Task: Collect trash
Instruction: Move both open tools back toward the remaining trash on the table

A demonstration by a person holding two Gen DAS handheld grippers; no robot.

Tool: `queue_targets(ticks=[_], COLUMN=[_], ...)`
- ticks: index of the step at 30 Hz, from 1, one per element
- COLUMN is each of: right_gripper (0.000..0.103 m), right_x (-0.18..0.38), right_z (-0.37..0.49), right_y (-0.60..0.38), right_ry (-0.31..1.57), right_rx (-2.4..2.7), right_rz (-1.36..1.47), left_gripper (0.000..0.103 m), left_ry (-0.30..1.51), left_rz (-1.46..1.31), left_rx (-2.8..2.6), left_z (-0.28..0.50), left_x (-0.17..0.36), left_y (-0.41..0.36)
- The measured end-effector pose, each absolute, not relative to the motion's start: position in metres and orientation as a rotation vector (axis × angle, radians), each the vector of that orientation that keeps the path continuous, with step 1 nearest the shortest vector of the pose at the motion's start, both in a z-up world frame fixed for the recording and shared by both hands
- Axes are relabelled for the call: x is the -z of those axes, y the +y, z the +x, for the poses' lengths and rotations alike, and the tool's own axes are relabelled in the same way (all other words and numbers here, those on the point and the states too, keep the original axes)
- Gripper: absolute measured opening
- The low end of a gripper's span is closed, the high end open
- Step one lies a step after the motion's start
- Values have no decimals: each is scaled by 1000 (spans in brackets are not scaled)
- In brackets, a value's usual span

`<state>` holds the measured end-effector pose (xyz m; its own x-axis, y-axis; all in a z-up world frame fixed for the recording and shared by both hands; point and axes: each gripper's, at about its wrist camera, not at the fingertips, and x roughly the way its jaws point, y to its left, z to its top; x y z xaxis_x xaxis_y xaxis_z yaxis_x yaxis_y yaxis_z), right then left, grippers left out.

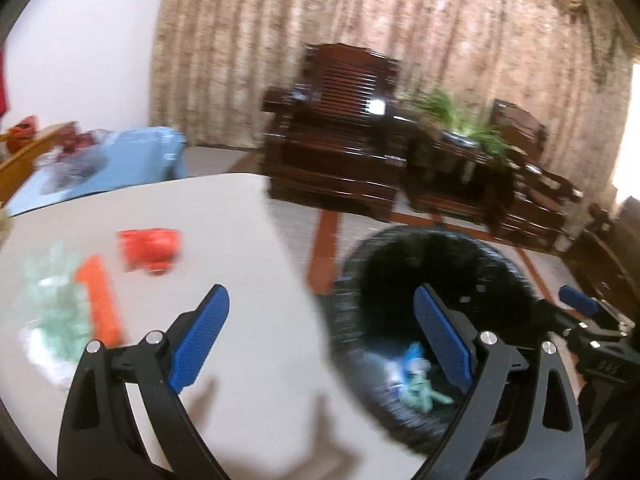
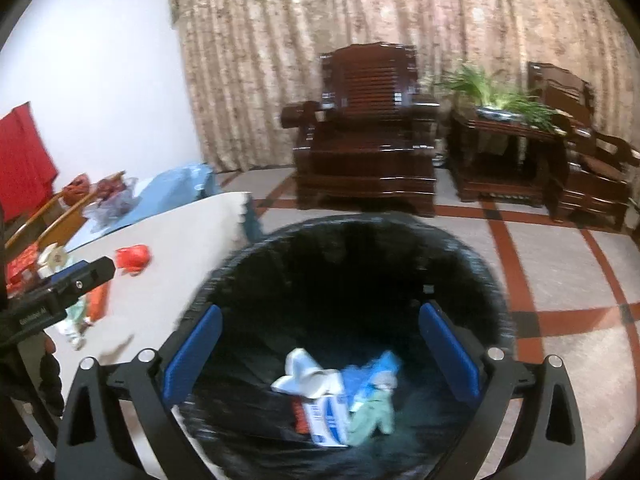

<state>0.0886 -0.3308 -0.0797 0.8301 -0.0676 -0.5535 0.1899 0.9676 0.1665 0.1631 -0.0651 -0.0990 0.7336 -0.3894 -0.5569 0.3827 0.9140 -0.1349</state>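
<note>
Crumpled trash, a white-and-blue carton [image 2: 326, 416] beside a pale green wrapper [image 2: 370, 414], lies blurred at the bottom of the round black-lined bin [image 2: 472, 264], below and between the right gripper's [image 2: 320, 350] spread, empty blue pads. More litter, a red crumpled wrapper [image 1: 150, 248], an orange strip [image 1: 100, 300] and a smeared pale green wrapper [image 1: 60, 312], sits on the white table [image 1: 248, 320] ahead-left of the left gripper [image 1: 320, 332], also spread and empty over the table's edge. The bin's near rim is cut off behind the right gripper.

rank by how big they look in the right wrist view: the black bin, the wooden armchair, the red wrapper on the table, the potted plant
1. black bin, though it sits closest to the camera
2. wooden armchair
3. potted plant
4. red wrapper

The bin's lead is partly nearness, so true sizes may differ.
</note>
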Motion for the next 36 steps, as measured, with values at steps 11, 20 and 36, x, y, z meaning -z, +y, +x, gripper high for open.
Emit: queue_targets(ticks=[11, 20, 36], right_gripper=[97, 97, 97], right_x=[77, 90, 128], right_z=[132, 163, 198], right_y=[-218, -156, -119], right_ry=[574, 589, 657], right_rx=[-117, -231, -270], right_rz=[118, 74, 18], left_gripper=[91, 91, 71], left_ry=[590, 607, 701], left_rz=[4, -17, -62], left_rx=[98, 2, -6], left_z=[150, 148, 163], left_x=[91, 106, 151], left_y=[65, 112, 128])
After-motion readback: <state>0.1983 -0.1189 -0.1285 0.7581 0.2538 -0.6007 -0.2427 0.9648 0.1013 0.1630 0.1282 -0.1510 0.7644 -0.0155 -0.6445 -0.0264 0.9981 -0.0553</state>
